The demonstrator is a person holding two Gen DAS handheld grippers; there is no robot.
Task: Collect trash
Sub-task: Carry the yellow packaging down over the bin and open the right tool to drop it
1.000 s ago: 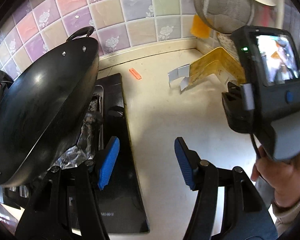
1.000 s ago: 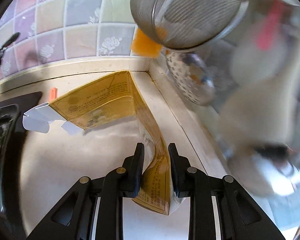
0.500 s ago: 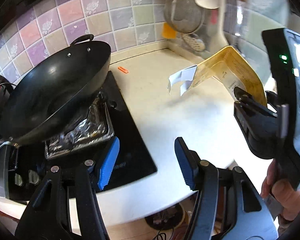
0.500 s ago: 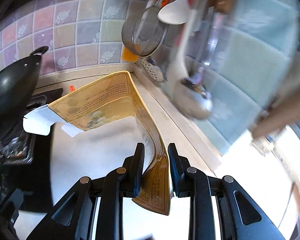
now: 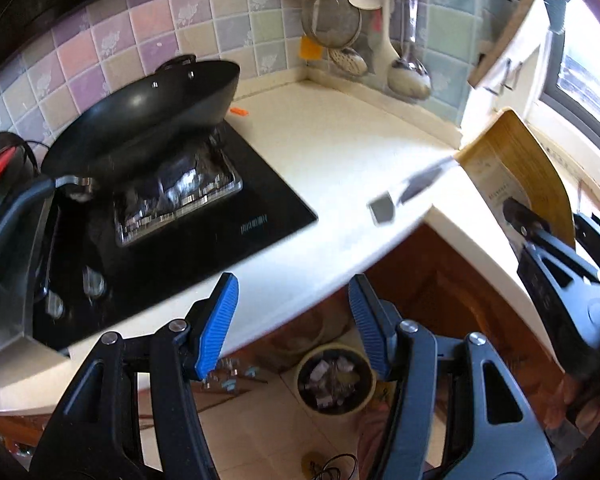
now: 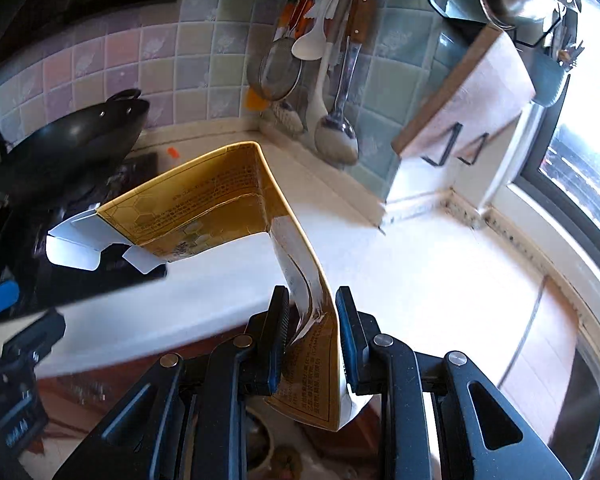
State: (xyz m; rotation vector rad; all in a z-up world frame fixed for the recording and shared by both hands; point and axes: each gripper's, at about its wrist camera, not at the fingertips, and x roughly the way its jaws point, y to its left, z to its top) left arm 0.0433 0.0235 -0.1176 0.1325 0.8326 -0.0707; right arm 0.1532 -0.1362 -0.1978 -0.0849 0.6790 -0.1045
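Note:
My right gripper is shut on a flattened yellow carton with white flaps, held in the air past the counter's front edge. The carton also shows in the left wrist view at the right, with the right gripper below it. My left gripper is open and empty, over the counter's front edge. A round trash bin with scraps in it stands on the floor, below and between the left fingers. A small orange scrap lies on the counter behind the wok.
A black wok sits on the foil-lined black stove at the left. A strainer, ladles and spoons hang on the tiled wall. A cutting board leans at the right near the window. A steel sink is at the far right.
Both grippers have pulled back and up from the counter. The right one carried the carton off the worktop past its front edge. The floor bin has come fully into view.

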